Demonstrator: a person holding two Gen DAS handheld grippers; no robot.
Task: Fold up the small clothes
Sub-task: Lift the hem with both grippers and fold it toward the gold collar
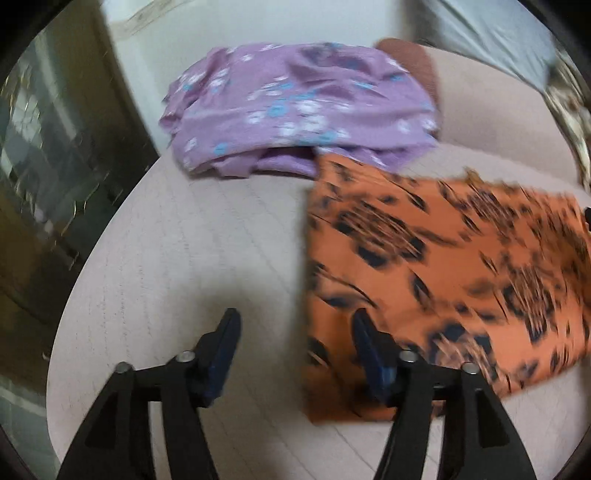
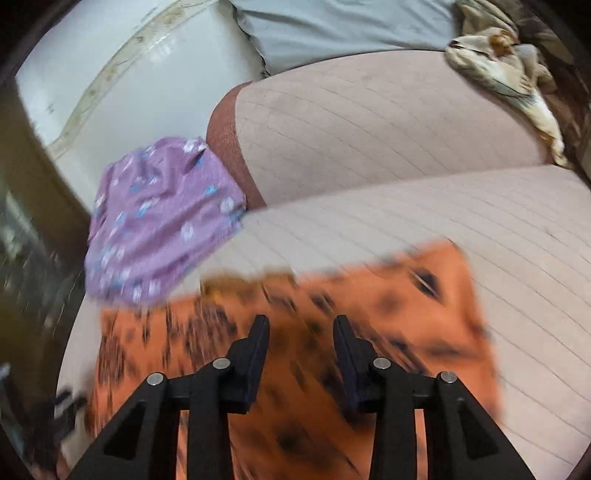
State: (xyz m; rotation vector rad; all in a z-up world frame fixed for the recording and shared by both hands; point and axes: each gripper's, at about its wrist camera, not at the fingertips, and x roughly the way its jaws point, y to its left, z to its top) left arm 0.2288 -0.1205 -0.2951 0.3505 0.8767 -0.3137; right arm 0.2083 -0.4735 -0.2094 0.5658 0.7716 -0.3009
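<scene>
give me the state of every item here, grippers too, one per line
orange patterned cloth: spread flat on the sofa seat, not gripped
purple floral cloth: loosely folded bundle at the seat's far edge
left gripper: open, empty
right gripper: open, nothing between the jaws

Beige ribbed sofa (image 2: 406,140), grey cushion (image 2: 332,29), pale wall (image 2: 92,74) behind
</scene>
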